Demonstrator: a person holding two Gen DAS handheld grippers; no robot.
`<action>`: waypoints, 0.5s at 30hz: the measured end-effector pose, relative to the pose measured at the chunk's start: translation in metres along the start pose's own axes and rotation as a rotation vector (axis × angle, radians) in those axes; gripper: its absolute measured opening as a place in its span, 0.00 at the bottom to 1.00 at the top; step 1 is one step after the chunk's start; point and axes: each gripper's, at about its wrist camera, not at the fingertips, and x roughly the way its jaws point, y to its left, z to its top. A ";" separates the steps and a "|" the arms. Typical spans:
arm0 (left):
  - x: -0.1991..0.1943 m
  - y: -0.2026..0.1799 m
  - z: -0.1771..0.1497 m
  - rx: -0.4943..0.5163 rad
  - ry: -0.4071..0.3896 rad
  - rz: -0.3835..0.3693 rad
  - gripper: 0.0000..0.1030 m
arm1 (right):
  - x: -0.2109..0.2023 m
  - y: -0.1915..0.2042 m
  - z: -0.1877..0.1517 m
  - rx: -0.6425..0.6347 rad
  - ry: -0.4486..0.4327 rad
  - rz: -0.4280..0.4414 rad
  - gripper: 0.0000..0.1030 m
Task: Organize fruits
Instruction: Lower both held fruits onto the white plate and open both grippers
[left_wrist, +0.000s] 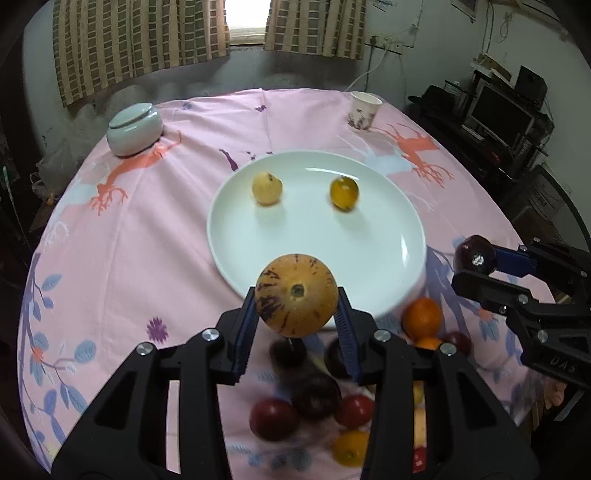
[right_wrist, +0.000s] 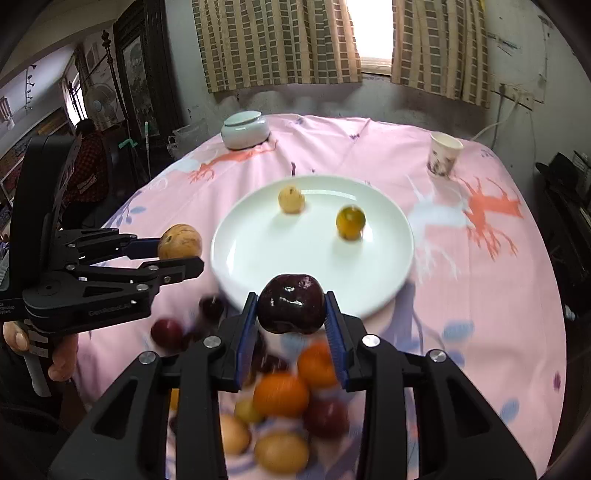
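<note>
My left gripper (left_wrist: 297, 314) is shut on a tan fruit with purple streaks (left_wrist: 296, 295), held above the near rim of the white plate (left_wrist: 317, 236). It also shows in the right wrist view (right_wrist: 181, 254) with the tan fruit (right_wrist: 180, 242). My right gripper (right_wrist: 291, 317) is shut on a dark purple fruit (right_wrist: 290, 302), near the plate (right_wrist: 314, 254); it shows in the left wrist view (left_wrist: 476, 266) holding the dark fruit (left_wrist: 474, 254). A pale yellow fruit (left_wrist: 266, 188) and an orange-yellow fruit (left_wrist: 344, 192) lie on the plate.
A pile of several loose fruits (left_wrist: 314, 402), red, dark purple, orange and yellow, lies on the pink tablecloth near me (right_wrist: 280, 410). A lidded ceramic jar (left_wrist: 135, 129) stands at the far left, a paper cup (left_wrist: 364, 110) at the far right.
</note>
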 end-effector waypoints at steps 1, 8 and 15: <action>0.008 0.003 0.012 -0.005 0.002 0.018 0.40 | 0.010 -0.002 0.010 -0.011 0.001 0.000 0.35; 0.073 0.034 0.057 -0.100 0.087 0.028 0.40 | 0.092 -0.009 0.054 -0.050 0.088 0.010 0.35; 0.112 0.051 0.067 -0.149 0.151 -0.031 0.40 | 0.141 -0.005 0.067 -0.123 0.167 -0.013 0.35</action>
